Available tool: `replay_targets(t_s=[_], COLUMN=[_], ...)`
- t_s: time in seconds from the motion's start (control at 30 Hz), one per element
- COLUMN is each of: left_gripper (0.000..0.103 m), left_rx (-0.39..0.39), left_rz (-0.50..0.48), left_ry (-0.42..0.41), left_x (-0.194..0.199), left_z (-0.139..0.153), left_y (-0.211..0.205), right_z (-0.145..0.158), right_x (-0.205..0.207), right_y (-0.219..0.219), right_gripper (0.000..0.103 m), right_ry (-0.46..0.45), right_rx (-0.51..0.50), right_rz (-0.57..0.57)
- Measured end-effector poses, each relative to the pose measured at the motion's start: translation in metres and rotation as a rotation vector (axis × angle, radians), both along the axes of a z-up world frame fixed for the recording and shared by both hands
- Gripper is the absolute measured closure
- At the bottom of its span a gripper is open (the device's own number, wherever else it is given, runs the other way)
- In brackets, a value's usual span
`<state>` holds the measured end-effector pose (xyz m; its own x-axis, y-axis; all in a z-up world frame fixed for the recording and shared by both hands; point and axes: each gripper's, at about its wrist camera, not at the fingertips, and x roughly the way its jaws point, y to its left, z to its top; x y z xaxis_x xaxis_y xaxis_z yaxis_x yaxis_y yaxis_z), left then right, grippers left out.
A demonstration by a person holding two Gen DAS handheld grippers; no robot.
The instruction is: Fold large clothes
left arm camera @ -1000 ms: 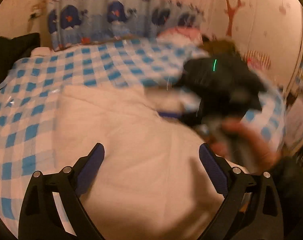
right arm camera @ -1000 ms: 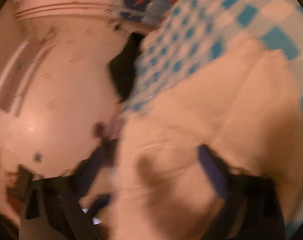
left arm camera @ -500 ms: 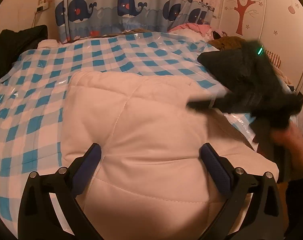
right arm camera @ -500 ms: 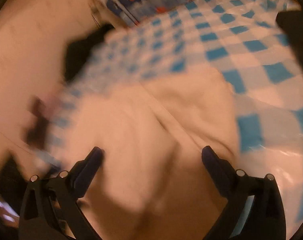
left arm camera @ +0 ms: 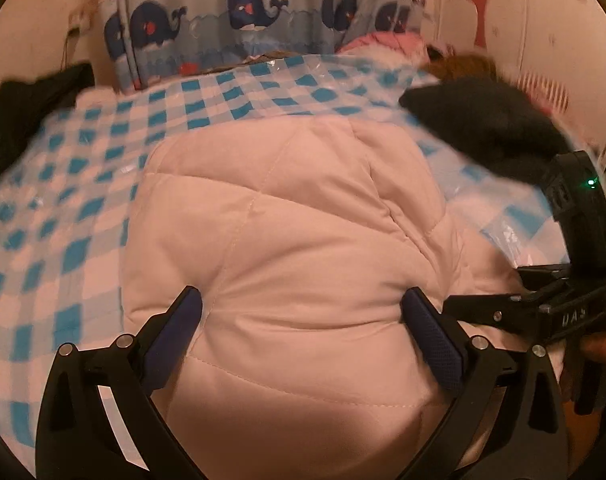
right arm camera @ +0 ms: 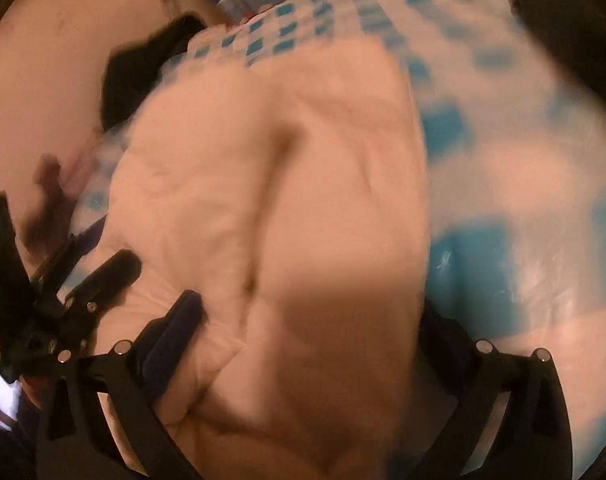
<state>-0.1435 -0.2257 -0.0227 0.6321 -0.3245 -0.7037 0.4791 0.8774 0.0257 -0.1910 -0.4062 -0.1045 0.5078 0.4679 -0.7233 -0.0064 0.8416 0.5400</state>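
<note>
A blue-and-white checked bedcover under a clear plastic sheet (left arm camera: 103, 184) filled both views, its far edge smeared by blur and its near edge cut off by the lens rim. On it, at the centre of the left wrist view, lay the pale pink quilted padded garment (left arm camera: 295, 248), folded into a thick bundle; its near end ran out of sight below the gripper, and what kind of garment it was could not be told. In the right wrist view the same garment (right arm camera: 287, 208) was heavily blurred, only one deep crease down its middle being clear. A whale-patterned blue curtain (left arm camera: 247, 24) hung at twelve o'clock. A black cloth heap (left arm camera: 27, 120) sat at ten o'clock, half cut off, and a dark fuzzy bundle (left arm camera: 487, 124) at two o'clock was too smeared to identify. The left gripper (left arm camera: 303, 328) hung over the garment's near end with its jaws spread wide, gripping nothing; whether the blue pads (left arm camera: 433, 340) touched the fabric could not be told. The right gripper (right arm camera: 303, 332) stood with its jaws spread wide astride the bundle, its right finger hidden behind the fabric. At four o'clock in the left view its black frame (left arm camera: 559, 304) showed only in part.
</note>
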Motion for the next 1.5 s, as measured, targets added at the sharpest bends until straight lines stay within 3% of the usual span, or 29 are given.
replay_targets(t_s=[0.1,0.2,0.23,0.3,0.37,0.4,0.47,0.5,0.57,0.67,0.8,0.87,0.93,1.07,1.23,1.37,1.5], left_gripper=[0.007,0.007,0.007,0.007,0.006,0.006,0.007,0.007,0.007,0.007,0.007,0.007,0.007,0.007,0.007,0.010,0.016], left_rx=[0.017,0.006,0.004,-0.005,0.000,0.003,-0.014,-0.017,-0.076,-0.257,-0.425,-0.480,-0.468,-0.561,-0.474,-0.364,-0.304], left_rz=[0.001,-0.005,0.000,0.006,0.009,0.010,-0.002,-0.010,-0.011,0.094,0.216,0.218,0.197,0.178,0.157,0.095,0.099], left_ry=[0.001,-0.005,-0.013,-0.015,-0.023,-0.025,-0.015,-0.013,0.007,0.051,0.211,0.299,0.330,0.432,0.389,0.195,0.075], left_x=[-0.002,-0.006,-0.007,-0.006,-0.006,-0.007,-0.007,-0.010,-0.014,-0.017,0.017,0.033,0.042,0.053,0.053,0.025,0.015], left_z=[0.005,0.008,0.008,0.007,0.006,0.007,0.009,0.011,0.021,0.035,0.019,0.004,-0.006,-0.030,-0.021,0.009,0.038], left_y=[0.001,0.005,0.005,0.006,0.005,0.004,0.008,0.008,0.025,0.082,0.142,0.145,0.136,0.121,0.098,0.078,0.092], right_z=[0.011,0.017,0.027,0.053,0.066,0.064,0.022,0.002,0.000,0.014,0.051,0.053,0.033,0.007,0.007,0.008,0.014], right_x=[0.002,0.005,0.003,-0.003,0.001,0.006,0.034,0.043,0.043,0.040,0.030,0.037,0.048,0.048,0.037,0.032,0.045], right_y=[0.003,-0.005,-0.011,-0.019,-0.021,-0.019,-0.001,-0.001,-0.007,-0.014,-0.021,-0.015,-0.007,-0.016,-0.010,0.005,0.038], right_gripper=[0.006,0.006,0.006,0.006,0.006,0.006,0.006,0.005,0.006,0.006,0.006,0.006,0.006,0.006,0.006,0.005,0.005], right_ry=[0.027,0.075,0.061,-0.049,-0.101,-0.100,0.039,0.055,0.066,0.086,-0.023,-0.010,0.041,0.047,0.030,0.000,-0.012], right_rx=[-0.043,0.011,0.014,0.075,0.061,0.044,-0.080,-0.008,0.023,0.027,0.038,0.023,-0.011,0.050,0.027,0.041,0.065], right_rz=[-0.002,0.003,-0.030,-0.082,-0.130,-0.134,-0.095,-0.078,-0.074,-0.062,-0.105,-0.096,-0.071,-0.065,-0.104,-0.158,-0.136])
